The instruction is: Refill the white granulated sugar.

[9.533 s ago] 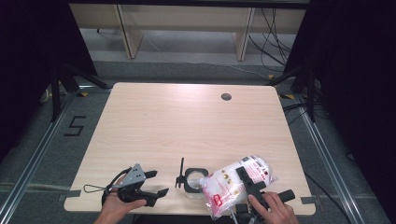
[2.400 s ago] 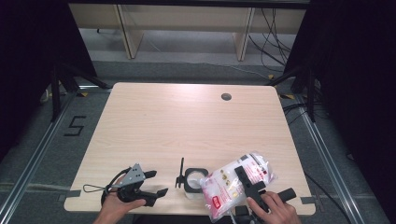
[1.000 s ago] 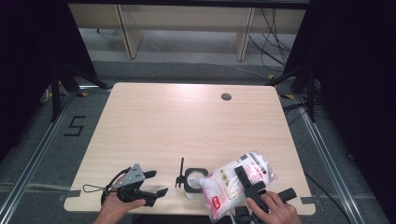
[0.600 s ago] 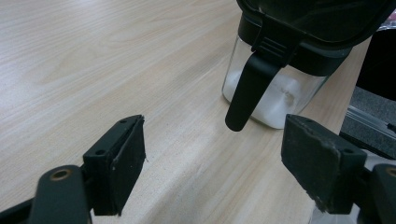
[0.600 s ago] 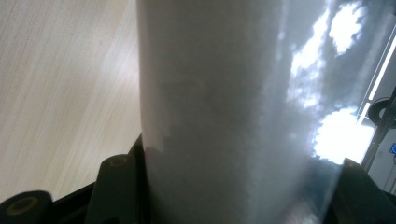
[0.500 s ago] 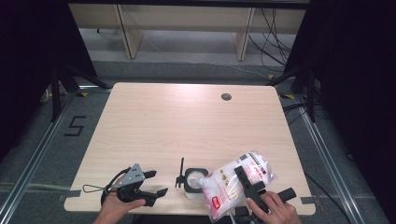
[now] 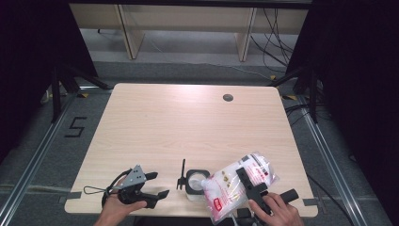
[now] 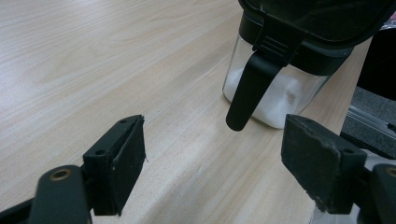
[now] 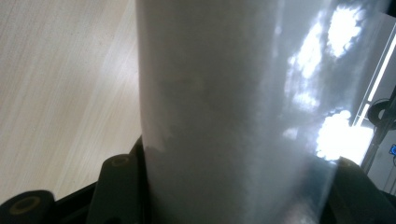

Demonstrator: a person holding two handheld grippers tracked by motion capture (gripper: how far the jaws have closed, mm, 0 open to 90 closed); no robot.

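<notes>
Two things sit close at the bench's (image 7: 141, 127) near edge: the jar (image 7: 195, 182) with its lid up, and the bag (image 7: 237, 182) of white grains. The right gripper (image 7: 244, 181) has its jaws squeezing the bag, tipped with its low end touching the jar's mouth. The left gripper (image 7: 157, 186) (jaws open, empty) waits left of the jar.

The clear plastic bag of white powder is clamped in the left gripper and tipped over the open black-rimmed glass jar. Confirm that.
Wrong gripper: the right gripper clamps the clear plastic bag of white powder, tipped over the open black-rimmed glass jar, as the high view shows. The left gripper holds nothing.
</notes>
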